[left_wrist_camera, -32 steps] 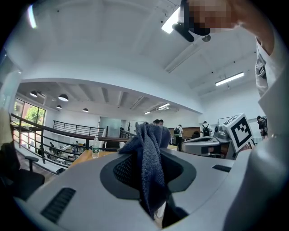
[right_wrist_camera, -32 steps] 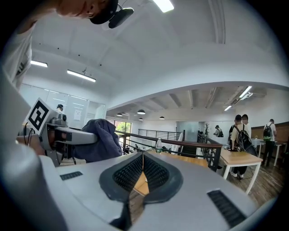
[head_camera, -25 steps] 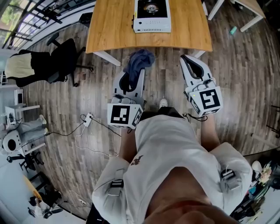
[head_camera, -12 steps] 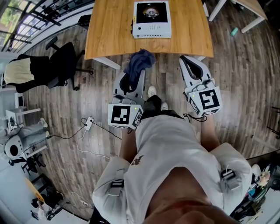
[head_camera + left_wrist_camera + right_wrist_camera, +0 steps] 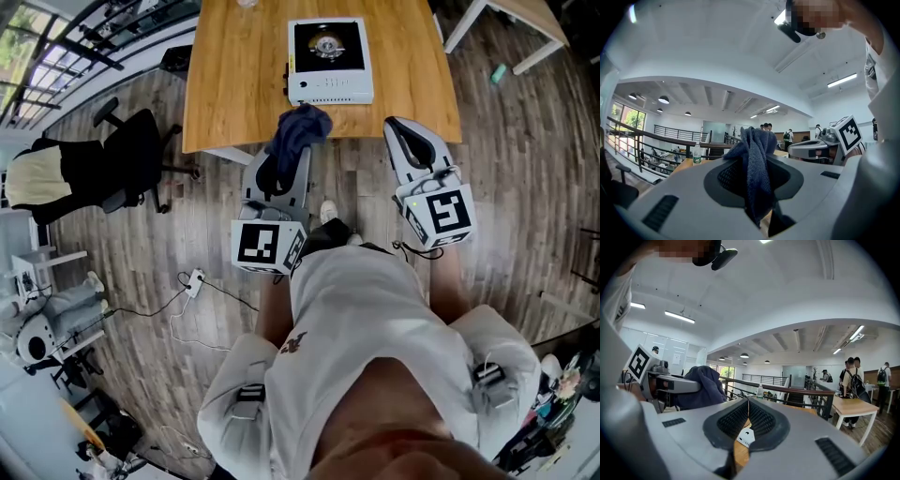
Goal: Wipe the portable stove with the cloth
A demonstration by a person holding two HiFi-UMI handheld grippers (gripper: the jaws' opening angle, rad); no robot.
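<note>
Chair (image 5: 127,150): upper left, on floor.
Table (image 5: 234,84): top centre.
Left gripper (image 5: 281,169): centre, jaws clamped on blue cloth (image 5: 298,131) over the table's near edge.
Stove (image 5: 328,58): on table, above cloth, apart from it.
Right gripper (image 5: 410,139): right of cloth, jaws together, empty.

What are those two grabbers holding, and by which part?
The left gripper pinches the dark blue cloth by a bunched fold, the rest bulging past its tips. The right gripper is shut, holding nothing.
</note>
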